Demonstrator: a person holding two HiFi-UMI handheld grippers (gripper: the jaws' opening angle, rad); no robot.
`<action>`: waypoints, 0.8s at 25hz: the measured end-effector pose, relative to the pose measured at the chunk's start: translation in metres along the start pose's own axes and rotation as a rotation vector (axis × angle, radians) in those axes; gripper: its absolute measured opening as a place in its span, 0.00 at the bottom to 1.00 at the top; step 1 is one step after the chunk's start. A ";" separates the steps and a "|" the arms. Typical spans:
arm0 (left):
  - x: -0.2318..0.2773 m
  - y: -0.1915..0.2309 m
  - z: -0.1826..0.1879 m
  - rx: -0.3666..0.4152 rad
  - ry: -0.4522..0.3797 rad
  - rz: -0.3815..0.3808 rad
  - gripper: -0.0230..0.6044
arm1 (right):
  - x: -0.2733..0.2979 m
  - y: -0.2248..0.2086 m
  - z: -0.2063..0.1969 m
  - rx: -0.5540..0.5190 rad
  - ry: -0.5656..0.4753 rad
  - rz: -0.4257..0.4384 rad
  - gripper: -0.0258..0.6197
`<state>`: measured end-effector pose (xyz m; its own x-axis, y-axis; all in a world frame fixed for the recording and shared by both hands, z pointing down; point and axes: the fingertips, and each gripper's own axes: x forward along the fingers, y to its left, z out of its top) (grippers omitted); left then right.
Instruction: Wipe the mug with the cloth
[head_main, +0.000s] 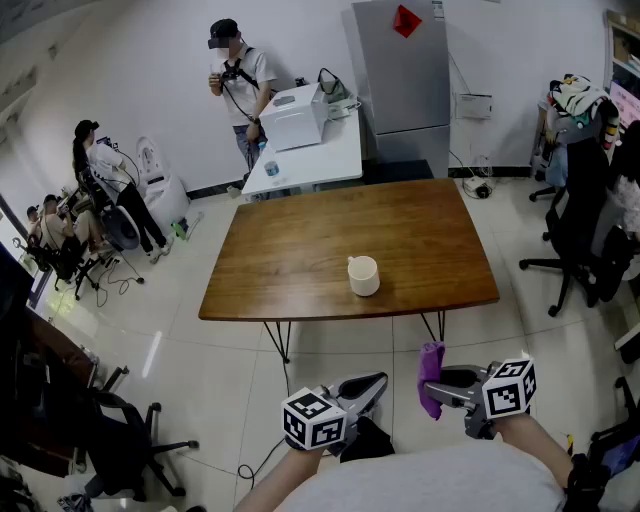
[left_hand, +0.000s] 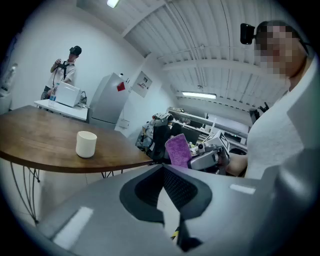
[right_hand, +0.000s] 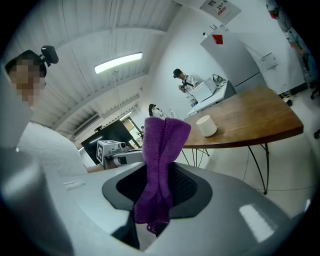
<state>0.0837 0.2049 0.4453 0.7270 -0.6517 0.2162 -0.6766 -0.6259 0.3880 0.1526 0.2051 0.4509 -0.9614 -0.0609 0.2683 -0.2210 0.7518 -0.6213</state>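
A cream mug (head_main: 363, 275) stands upright near the front edge of the brown wooden table (head_main: 300, 250), also seen as the mug (left_hand: 86, 144) and the mug (right_hand: 206, 125). My right gripper (head_main: 432, 385) is shut on a purple cloth (head_main: 431, 377), which hangs folded from its jaws; the cloth (right_hand: 159, 165) fills that gripper's own view. My left gripper (head_main: 378, 383) is shut and holds nothing. Both grippers hover low in front of the table, short of its edge, pointing toward each other. The purple cloth (left_hand: 178, 150) shows in the left gripper view too.
A white side table (head_main: 310, 150) with a white box and a grey cabinet (head_main: 405, 70) stand behind the wooden table. A black office chair (head_main: 580, 230) is at the right, more chairs at the left. Several people are at the far left and back.
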 end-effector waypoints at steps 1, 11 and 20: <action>0.002 0.016 0.005 -0.002 0.002 -0.007 0.04 | 0.012 -0.009 0.010 0.016 -0.009 0.006 0.24; 0.011 0.199 0.077 -0.023 0.041 -0.018 0.04 | 0.132 -0.099 0.130 0.063 -0.035 -0.017 0.24; 0.026 0.319 0.135 0.023 0.045 -0.070 0.04 | 0.201 -0.160 0.202 0.085 -0.080 -0.076 0.24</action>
<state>-0.1289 -0.0694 0.4540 0.7770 -0.5864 0.2290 -0.6257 -0.6794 0.3833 -0.0387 -0.0599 0.4555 -0.9505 -0.1704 0.2598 -0.3038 0.6850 -0.6622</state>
